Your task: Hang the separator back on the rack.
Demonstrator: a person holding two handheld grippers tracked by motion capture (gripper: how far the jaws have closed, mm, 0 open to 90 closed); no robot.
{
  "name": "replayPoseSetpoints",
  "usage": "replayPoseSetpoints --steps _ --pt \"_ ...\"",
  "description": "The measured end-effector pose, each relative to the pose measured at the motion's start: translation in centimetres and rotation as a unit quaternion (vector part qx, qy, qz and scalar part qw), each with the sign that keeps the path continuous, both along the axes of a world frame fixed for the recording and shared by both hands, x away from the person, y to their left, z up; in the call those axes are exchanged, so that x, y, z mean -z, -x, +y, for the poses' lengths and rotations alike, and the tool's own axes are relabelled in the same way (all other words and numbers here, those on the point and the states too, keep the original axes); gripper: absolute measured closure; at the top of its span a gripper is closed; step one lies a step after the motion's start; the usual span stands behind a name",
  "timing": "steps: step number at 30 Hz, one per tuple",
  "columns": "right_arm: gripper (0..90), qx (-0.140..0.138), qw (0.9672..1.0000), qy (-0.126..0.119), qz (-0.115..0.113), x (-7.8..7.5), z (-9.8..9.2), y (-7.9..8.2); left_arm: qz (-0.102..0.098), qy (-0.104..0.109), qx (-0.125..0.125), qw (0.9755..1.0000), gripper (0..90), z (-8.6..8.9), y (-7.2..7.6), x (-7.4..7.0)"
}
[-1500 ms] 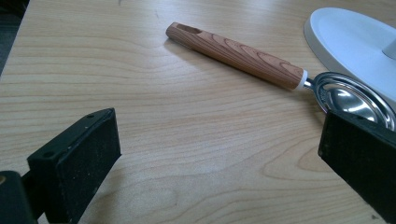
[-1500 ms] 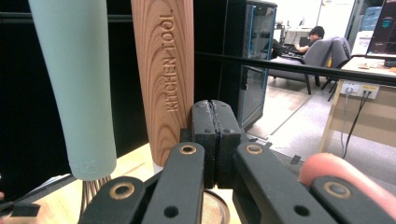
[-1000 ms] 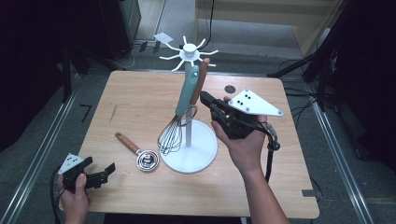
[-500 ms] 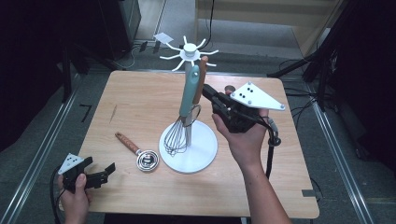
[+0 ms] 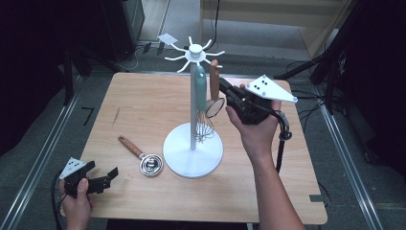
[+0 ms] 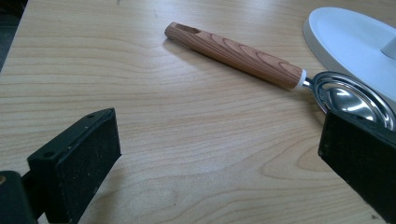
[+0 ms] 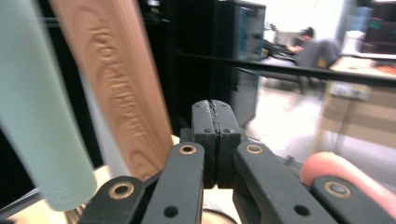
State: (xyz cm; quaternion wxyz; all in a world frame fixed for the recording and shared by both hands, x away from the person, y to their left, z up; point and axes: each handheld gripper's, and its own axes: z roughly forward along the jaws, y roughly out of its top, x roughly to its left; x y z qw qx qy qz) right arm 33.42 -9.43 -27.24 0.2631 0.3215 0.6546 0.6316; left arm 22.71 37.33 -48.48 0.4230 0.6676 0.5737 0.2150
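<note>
Hanging Spoons on the Stand: One Up, One Waiting

Resting low at the near left corner of the table (image 5: 139,103), the left claw (image 5: 111,177) has its jaws wide apart and nothing between them. In the left gripper view it looks straight along the wood at a wooden-handled spoon (image 5: 140,155), which lies flat just ahead, well clear of both pads. That aim suggests this spoon is the next thing to be picked up. Its metal bowl sits just beside the white stand (image 5: 182,158), and its handle points away towards the far left, so the handle is the free, easy part to grasp.

At the middle of the table the stand rises on a thin pole from a round base, with a ring of hooks at the top. A whisk (image 5: 200,91) with a pale green handle hangs from one hook, wires down over the base, so it takes up no table space.

Just right of the whisk, a second wooden-handled spoon (image 5: 214,81) hangs from a neighbouring hook, bowl down. It looks to be carried by the hook alone.

Farther right, the right claw (image 5: 225,87) is held up level with that hanging handle, close beside it. The right gripper view shows its jaws pressed flat together with nothing in them, so it holds nothing. Whether it touches the handle I cannot tell. My reading is that this spoon is hung and one remains.
</note>
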Motion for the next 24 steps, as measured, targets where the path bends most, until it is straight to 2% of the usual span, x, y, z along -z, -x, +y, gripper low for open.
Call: replayPoseSetpoints --steps 3,4,9,10,11,13,14,24 --pt "90.0 -0.031 0.9991 0.023 -0.017 0.0 0.6 0.2 0.0 0.0 0.0 1.0 0.0 0.0 0.0 0.0" --pt "90.0 -0.037 0.999 0.024 -0.012 0.0 0.7 0.4 0.0 0.0 0.0 1.0 0.0 0.0 0.0 0.0" --pt "90.0 -0.062 0.9971 0.033 -0.028 -0.1 1.2 1.2 0.0 0.0 0.001 1.0 0.0 0.0 0.0 0.0" --pt "90.0 -0.066 0.9971 0.032 -0.023 -0.1 1.3 1.5 0.0 0.0 0.001 1.0 0.0 0.0 0.0 0.0" --pt "90.0 -0.068 0.9967 0.034 -0.031 -0.1 1.3 1.5 0.0 0.0 0.001 1.0 0.0 0.0 0.0 0.0" --pt "90.0 -0.07 0.9967 0.03 -0.028 -0.1 1.4 1.8 0.0 0.0 0.001 1.0 0.0 0.0 0.0 0.0" --pt "90.0 -0.069 0.9964 0.031 -0.036 0.0 1.4 1.8 0.0 0.0 0.001 1.0 0.0 0.0 0.0 0.0" --pt "90.0 -0.065 0.9965 0.038 -0.038 -0.2 2.8 3.6 0.0 0.0 0.0 1.0 0.0 0.0 0.0 0.0"
